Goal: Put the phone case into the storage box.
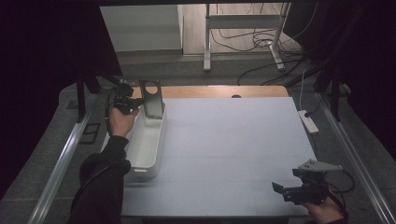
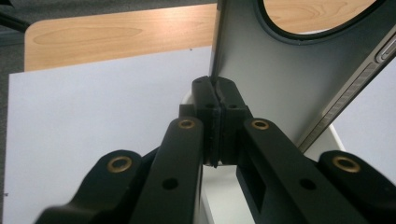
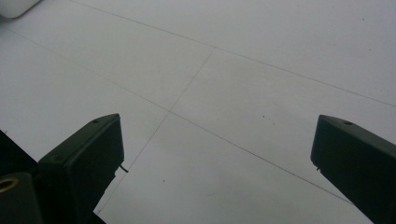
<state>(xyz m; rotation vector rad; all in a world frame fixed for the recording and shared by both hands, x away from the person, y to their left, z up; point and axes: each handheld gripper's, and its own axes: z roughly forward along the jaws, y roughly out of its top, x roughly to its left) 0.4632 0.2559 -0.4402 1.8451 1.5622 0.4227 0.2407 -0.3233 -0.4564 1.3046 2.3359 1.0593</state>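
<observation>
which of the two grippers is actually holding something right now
The left gripper, at the table's far left. Its jaws are shut on the edge of a dark flat plate with a round hole, above the white bin. The right gripper is open over bare table.

Open tabletop (image 1: 233,149) right of tub (image 1: 145,144)

Landmark: white tray (image 1: 145,148), long & narrow, at the desk's (image 1: 233,154) left edge. Left tongs (image 1: 127,103) sit just beyond the tray's far end, w/ the left hand (image 1: 122,122) behind them beside the tray's far left wall. They pinch a dark flat plate (image 1: 152,99) w/ a round hole near its top; plate stands upright over the tray's far end. Right tongs (image 1: 286,192) are well apart from the tray, at the desk's near right corner, jaws spread, pointing toward the tray side, nothing between them. White power strip (image 1: 308,121) lies far right of the tray, off the desk edge.
</observation>
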